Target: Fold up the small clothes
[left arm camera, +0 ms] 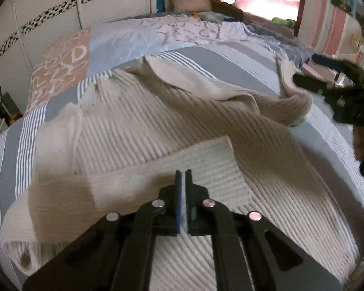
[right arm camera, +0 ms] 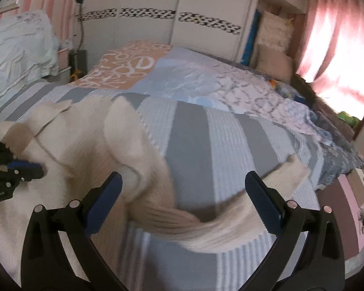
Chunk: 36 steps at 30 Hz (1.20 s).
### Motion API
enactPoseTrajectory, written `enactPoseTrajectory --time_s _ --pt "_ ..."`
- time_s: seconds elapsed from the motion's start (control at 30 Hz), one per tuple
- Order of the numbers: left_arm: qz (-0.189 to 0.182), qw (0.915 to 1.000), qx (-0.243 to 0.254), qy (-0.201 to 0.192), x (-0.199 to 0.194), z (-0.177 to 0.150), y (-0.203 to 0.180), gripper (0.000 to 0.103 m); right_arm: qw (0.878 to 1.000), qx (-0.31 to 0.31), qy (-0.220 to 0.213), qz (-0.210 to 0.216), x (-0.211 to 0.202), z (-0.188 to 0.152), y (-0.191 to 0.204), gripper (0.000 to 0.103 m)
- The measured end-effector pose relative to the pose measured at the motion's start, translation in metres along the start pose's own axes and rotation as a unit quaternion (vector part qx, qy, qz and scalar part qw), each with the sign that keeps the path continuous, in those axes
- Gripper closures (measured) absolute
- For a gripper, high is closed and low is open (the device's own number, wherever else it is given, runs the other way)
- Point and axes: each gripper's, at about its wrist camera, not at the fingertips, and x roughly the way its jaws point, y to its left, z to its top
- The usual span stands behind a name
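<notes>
A cream ribbed sweater point(left arm camera: 133, 126) lies spread on the striped bed point(left arm camera: 230, 60). One sleeve point(left arm camera: 157, 177) is folded flat across its body. My left gripper point(left arm camera: 183, 172) is shut just over that sleeve, and I see no cloth clearly pinched between the pads. The other sleeve point(left arm camera: 267, 106) runs out to the right in a raised curl. My right gripper point(left arm camera: 308, 69) is open beside its end. In the right wrist view, blurred by motion, the right gripper point(right arm camera: 183, 178) stands wide open over the curved sleeve point(right arm camera: 206, 228). The left gripper point(right arm camera: 40, 169) shows at the left over the sweater point(right arm camera: 85, 145).
An orange lettered pillow point(right arm camera: 133, 65) and pale blue bedding point(right arm camera: 182, 77) lie at the bed's far end. White wardrobe doors point(right arm camera: 157, 12) stand behind it. A pink curtain point(right arm camera: 332, 36) hangs at the right, and heaped bedding point(right arm camera: 17, 43) sits at the left.
</notes>
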Motion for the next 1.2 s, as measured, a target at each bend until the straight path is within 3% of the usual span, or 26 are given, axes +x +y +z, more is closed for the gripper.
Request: enactPoseTrajectory --time_s 0.03,0.07,0.1,0.2,0.33,0.37,0.4,0.43,0.53,0.6,0.73,0.83,0.97,1.1,1.13,1.2 --pt "-0.008 0.9998 -0.011 -0.011 -0.013 -0.004 0.007 0.073 1.0 -0.006 0.002 0.011 0.0 0.002 0.008 0.003" --pt "-0.012 0.9994 -0.021 -0.026 -0.031 -0.01 0.016 0.045 1.0 -0.013 0.004 0.023 0.001 0.003 0.016 0.003" --pt "-0.005 0.9983 -0.03 -0.049 -0.051 -0.014 0.023 0.037 0.999 -0.02 0.008 0.036 0.003 0.004 0.025 0.003" --pt "0.018 0.9965 -0.038 -0.072 -0.089 -0.025 0.044 0.037 0.993 -0.016 0.044 0.108 0.016 0.006 0.055 0.011" --pt "0.106 0.9905 -0.047 -0.072 -0.116 -0.042 0.088 0.033 0.982 -0.009 0.107 0.153 0.043 -0.002 0.079 0.032" --pt "0.123 0.9888 -0.054 -0.066 -0.118 -0.049 0.102 0.033 0.98 -0.007 0.12 0.158 0.049 -0.005 0.082 0.035" --pt "0.135 0.9872 -0.064 -0.055 -0.119 -0.057 0.118 0.033 0.976 -0.002 0.137 0.171 0.057 -0.008 0.087 0.044" --pt "0.14 0.9864 -0.07 -0.052 -0.117 -0.065 0.126 0.033 0.972 0.001 0.146 0.184 0.063 -0.01 0.092 0.063" --pt "0.15 0.9839 -0.084 -0.051 -0.118 -0.081 0.146 0.033 0.972 -0.012 0.138 0.192 0.066 -0.006 0.101 0.09" --pt "0.148 0.9829 -0.094 -0.055 -0.119 -0.086 0.155 0.033 0.978 -0.018 0.108 0.175 0.06 0.004 0.099 0.096" --pt "0.134 0.9816 -0.113 -0.076 -0.127 -0.084 0.162 0.033 0.995 -0.009 0.035 0.088 0.035 0.033 0.062 0.096" --pt "0.126 0.9812 -0.117 -0.088 -0.131 -0.076 0.163 0.033 0.999 -0.014 0.031 0.007 0.027 0.031 0.033 0.096" --pt "0.117 0.9857 -0.103 -0.063 -0.109 -0.066 0.153 0.034 0.996 0.037 0.075 0.027 0.043 0.006 -0.003 0.096" --pt "0.089 0.9942 -0.057 -0.019 -0.067 -0.06 0.122 0.06 0.996 0.025 0.084 0.021 0.048 -0.009 -0.002 0.095" --pt "0.1 0.9943 -0.038 -0.006 -0.055 -0.058 0.111 0.062 0.996 0.025 0.082 0.022 0.044 -0.009 -0.004 0.095" --pt "0.134 0.991 -0.003 0.003 -0.041 -0.057 0.098 0.079 0.996 0.03 0.075 0.025 0.042 -0.008 -0.006 0.095"
